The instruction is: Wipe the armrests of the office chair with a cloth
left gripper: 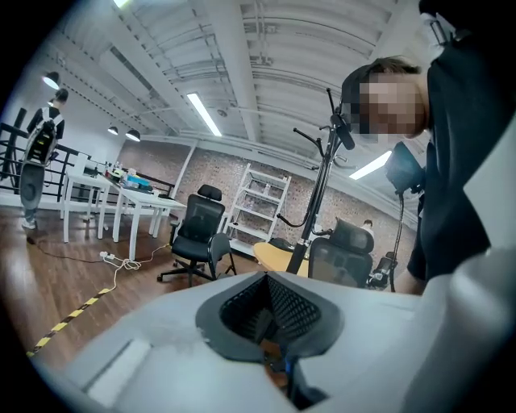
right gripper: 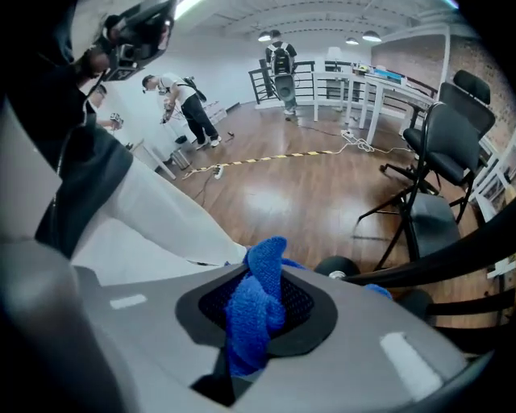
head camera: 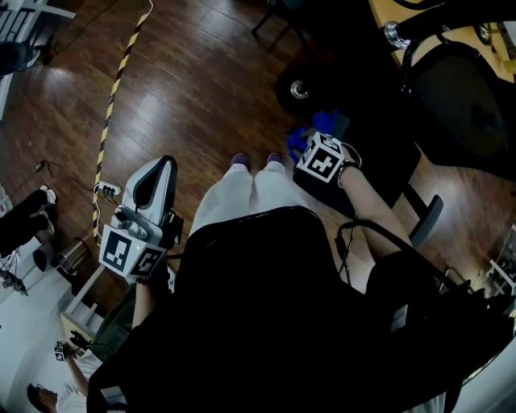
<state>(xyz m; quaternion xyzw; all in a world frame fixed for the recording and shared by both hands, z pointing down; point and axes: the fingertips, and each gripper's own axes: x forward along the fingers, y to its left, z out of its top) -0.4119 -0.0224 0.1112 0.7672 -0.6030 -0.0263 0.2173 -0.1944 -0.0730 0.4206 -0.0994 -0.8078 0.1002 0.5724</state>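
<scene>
In the head view the black office chair [head camera: 451, 105] stands at the upper right, one of its armrests [head camera: 426, 219] reaching toward me. My right gripper [head camera: 311, 143] points steeply down just left of its dark seat, shut on a blue cloth [head camera: 316, 129]. The right gripper view shows the cloth [right gripper: 256, 310] bunched between the closed jaws, with a black chair bar [right gripper: 451, 256] and a caster [right gripper: 335, 266] right behind. My left gripper [head camera: 155, 184] is held low at my left side, far from the chair. Its jaws are closed on nothing [left gripper: 270, 323].
Dark wood floor with a yellow-black tape line [head camera: 113, 89] and a power strip [head camera: 107, 190] lies at the left. A yellow table [head camera: 389, 14] stands behind the chair. My white-trousered legs [head camera: 242, 193] are just left of the chair. Other chairs [left gripper: 197, 238] and people stand further off.
</scene>
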